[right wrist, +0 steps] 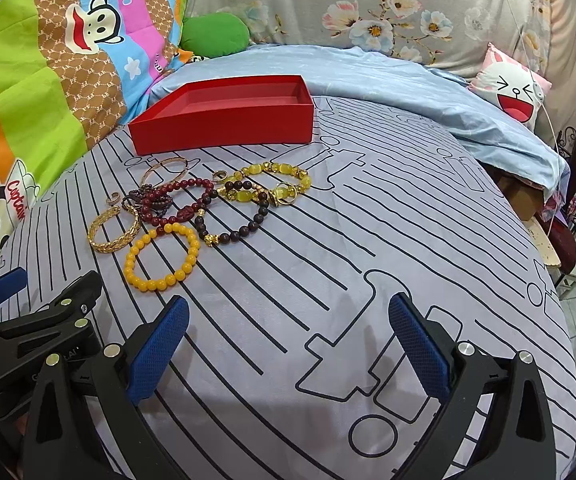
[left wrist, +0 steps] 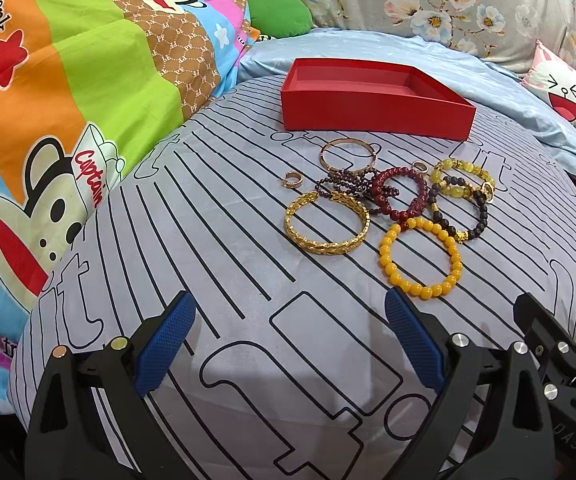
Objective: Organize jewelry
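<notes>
Two grippers, left (left wrist: 288, 344) and right (right wrist: 288, 344), hover side by side, jaws apart, holding nothing. Bracelets (left wrist: 391, 204) heaped on striped bedding (left wrist: 228, 264), just before red box (left wrist: 371, 110), which sits empty.

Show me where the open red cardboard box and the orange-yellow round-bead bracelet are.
Open red cardboard box (left wrist: 371, 110): left wrist view, front wall.
Orange-yellow round-bead bracelet (right wrist: 132, 257): right wrist view, beads on left side.

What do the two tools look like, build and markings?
Both match: the left tool and right tool have black plastic frames with triangular cut-outs, two fingers faced with blue knurled pads, and round silver and brass-coloured fasteners at the pivots. Faint embossed lettering shows on the black bodies but is not readable. No cables, hands or sleeves are visible.
</notes>
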Tool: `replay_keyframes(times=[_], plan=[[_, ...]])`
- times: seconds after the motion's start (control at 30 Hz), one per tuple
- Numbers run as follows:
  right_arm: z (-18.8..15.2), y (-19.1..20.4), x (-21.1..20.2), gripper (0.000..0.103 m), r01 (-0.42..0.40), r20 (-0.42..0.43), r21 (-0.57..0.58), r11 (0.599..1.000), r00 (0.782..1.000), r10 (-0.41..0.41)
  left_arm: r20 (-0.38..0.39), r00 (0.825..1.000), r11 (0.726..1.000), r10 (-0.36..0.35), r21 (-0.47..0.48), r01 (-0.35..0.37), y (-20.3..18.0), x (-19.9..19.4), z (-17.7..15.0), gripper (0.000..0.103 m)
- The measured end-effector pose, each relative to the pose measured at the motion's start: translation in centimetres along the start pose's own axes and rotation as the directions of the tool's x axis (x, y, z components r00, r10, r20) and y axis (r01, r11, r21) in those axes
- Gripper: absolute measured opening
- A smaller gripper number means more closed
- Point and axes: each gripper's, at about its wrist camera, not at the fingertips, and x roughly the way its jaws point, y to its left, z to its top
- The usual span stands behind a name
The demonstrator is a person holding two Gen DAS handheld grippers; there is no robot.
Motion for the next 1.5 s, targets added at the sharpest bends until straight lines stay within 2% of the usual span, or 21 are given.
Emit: replay_keyframes(times=[1.5], plan=[[-0.04, 0.08, 0.28, 0.097, 0.004, -0.006, -0.003, 1.0, 1.0, -0.004, -0.002, 1.0, 1.0, 0.002, 0.002, -0.002, 0.09, 0.13, -0.05, 0.091]])
